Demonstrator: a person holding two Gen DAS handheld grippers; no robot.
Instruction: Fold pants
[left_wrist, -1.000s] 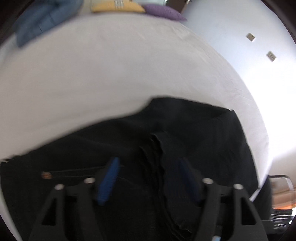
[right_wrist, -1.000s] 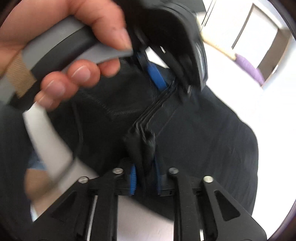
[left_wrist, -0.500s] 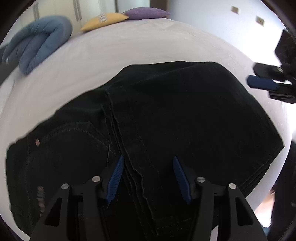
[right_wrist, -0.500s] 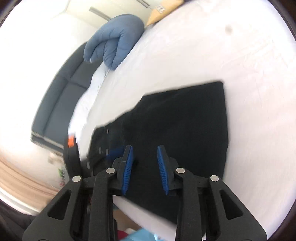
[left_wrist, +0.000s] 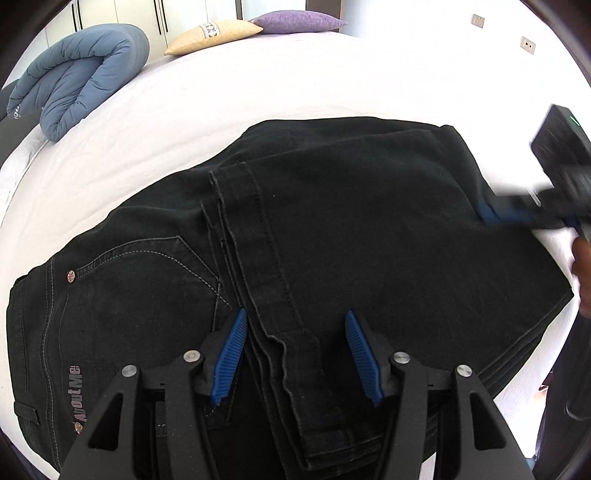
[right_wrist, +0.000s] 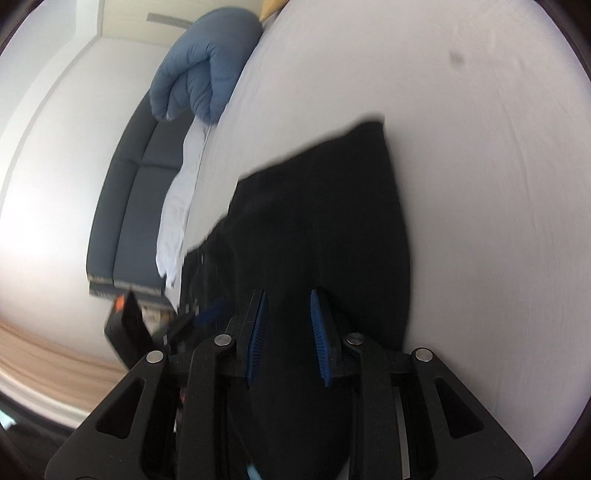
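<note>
Black jeans (left_wrist: 332, 236) lie folded on the white bed (left_wrist: 295, 81), the leg hems laid over the seat and back pocket. My left gripper (left_wrist: 295, 354) is open and empty, its blue pads either side of the stacked hem edges near the bed's front. My right gripper (right_wrist: 288, 332) is open and empty, low over the pants (right_wrist: 317, 221) at the folded right end. It also shows in the left wrist view (left_wrist: 517, 214) at the pants' right edge, blurred.
A rolled blue duvet (left_wrist: 81, 77) lies at the bed's far left, with a beige pillow (left_wrist: 214, 33) and a purple pillow (left_wrist: 299, 20) at the head. A dark sofa (right_wrist: 129, 206) stands beside the bed. The bed's front edge runs just behind the pants.
The right gripper let go of the hems and moved from beside the left gripper to the pants' right end. The left gripper pulled back; the folded pants now lie flat.
</note>
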